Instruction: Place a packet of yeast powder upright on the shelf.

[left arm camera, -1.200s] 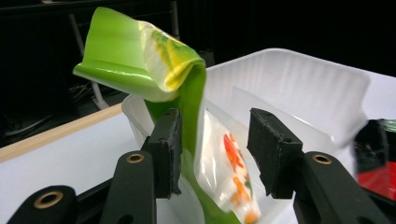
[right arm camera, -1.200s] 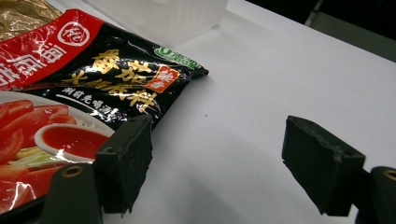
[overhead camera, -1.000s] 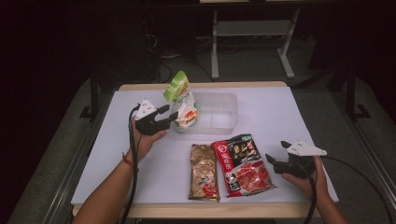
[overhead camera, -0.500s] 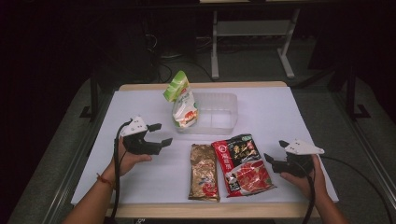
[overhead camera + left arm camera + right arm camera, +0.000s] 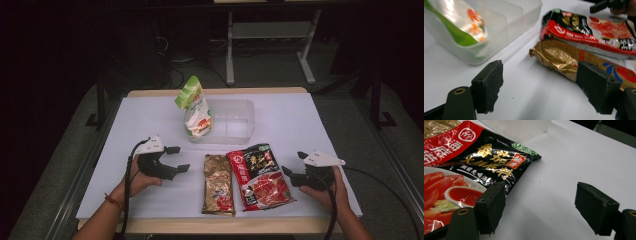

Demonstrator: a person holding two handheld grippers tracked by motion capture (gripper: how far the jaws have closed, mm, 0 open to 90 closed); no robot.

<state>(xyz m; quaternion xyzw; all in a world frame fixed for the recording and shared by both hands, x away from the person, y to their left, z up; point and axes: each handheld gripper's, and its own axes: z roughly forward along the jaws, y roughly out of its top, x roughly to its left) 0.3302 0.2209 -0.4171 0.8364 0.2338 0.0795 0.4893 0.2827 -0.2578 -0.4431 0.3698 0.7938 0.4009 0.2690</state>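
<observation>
A green and white pouch (image 5: pixel 194 107) stands tilted in the left end of a clear plastic bin (image 5: pixel 235 122); in the left gripper view the pouch (image 5: pixel 461 25) shows through the bin wall (image 5: pixel 506 27). A gold packet (image 5: pixel 218 183) and a red and black sauce packet (image 5: pixel 260 176) lie side by side in front of the bin. My left gripper (image 5: pixel 177 159) hovers left of the gold packet (image 5: pixel 559 58); its jaws have just been opening and nothing is between them. My right gripper (image 5: pixel 293 166) stays open beside the sauce packet's (image 5: pixel 461 170) right edge.
The white table top (image 5: pixel 310 125) has bare surface to the right of the bin and at the far left. A metal stand (image 5: pixel 270 35) is on the dark floor beyond the table. Cables trail from both grippers toward the front edge.
My left gripper let go of the green and white pouch at the bin, drew back toward the front left and sank toward the table. The right gripper has kept still.
</observation>
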